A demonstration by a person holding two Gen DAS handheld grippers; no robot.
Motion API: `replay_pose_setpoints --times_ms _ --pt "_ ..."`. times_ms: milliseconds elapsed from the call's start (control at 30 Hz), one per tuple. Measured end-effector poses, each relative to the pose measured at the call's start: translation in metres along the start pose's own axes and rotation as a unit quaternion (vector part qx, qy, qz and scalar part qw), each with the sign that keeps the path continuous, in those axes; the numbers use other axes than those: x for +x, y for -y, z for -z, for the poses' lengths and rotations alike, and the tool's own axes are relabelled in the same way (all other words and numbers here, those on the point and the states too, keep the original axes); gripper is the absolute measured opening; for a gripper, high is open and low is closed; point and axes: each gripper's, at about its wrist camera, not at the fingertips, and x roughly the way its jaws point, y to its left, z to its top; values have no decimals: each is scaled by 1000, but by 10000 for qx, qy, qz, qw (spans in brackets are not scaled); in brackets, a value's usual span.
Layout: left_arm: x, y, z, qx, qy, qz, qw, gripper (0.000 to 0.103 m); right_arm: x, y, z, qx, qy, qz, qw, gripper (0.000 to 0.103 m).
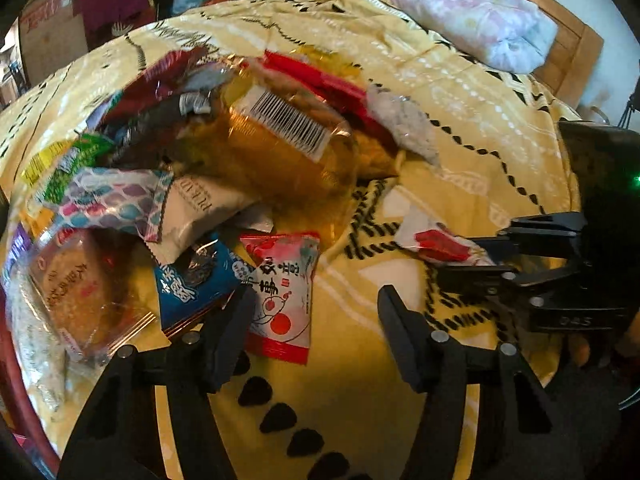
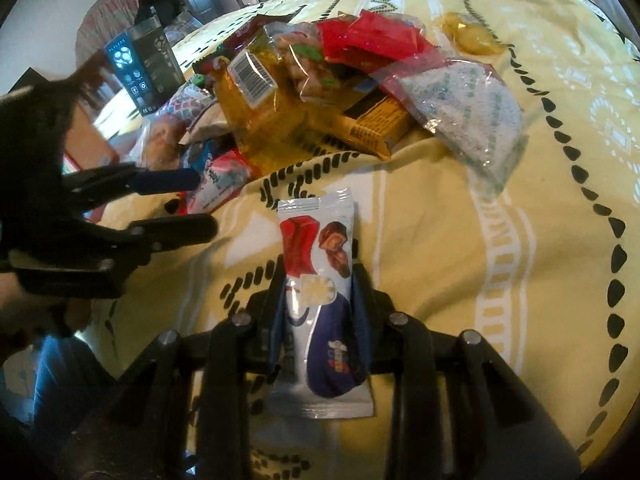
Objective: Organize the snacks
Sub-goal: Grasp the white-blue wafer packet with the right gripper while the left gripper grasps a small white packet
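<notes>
A pile of snack packets (image 1: 208,148) lies on a yellow patterned bedspread (image 1: 460,100); it also shows in the right wrist view (image 2: 320,92). My left gripper (image 1: 316,312) is open and empty, just in front of a pink-and-red packet (image 1: 286,300) and a blue packet (image 1: 192,280). My right gripper (image 2: 320,280) is shut on a white, red and blue chocolate snack packet (image 2: 320,280), held above the bedspread. In the left wrist view the right gripper (image 1: 476,256) comes in from the right with that packet (image 1: 436,240). The left gripper (image 2: 200,204) shows at the left of the right wrist view.
A folded pink-and-white quilt (image 1: 460,8) lies at the far right of the bed by a wooden frame (image 1: 576,48). A black box (image 2: 144,68) stands beyond the pile. A red rim (image 1: 20,392) runs along the left edge. A clear packet with white contents (image 2: 464,112) lies right of the pile.
</notes>
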Motion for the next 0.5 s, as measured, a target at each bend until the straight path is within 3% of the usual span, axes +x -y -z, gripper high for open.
replay_pose_setpoints --times_ms 167,300,333,367,400,500 --pt "1 -12 -2 -288 225 69 9993 65 3 0 0 -36 -11 25 10000 35" --pt "8 -13 -4 -298 112 87 9995 63 3 -2 1 -130 -20 38 9999 39" --pt "8 -12 -3 -279 106 29 9996 57 3 -4 1 -154 -8 72 9999 38" --pt "8 -12 -2 -290 94 -13 9995 39 2 -4 1 -158 6 86 9998 38" --pt "9 -12 -2 -337 81 -31 9994 31 2 -4 2 -158 28 100 9998 38" --pt "0 -14 3 -455 163 84 9988 20 -1 -4 3 -113 146 146 9997 31"
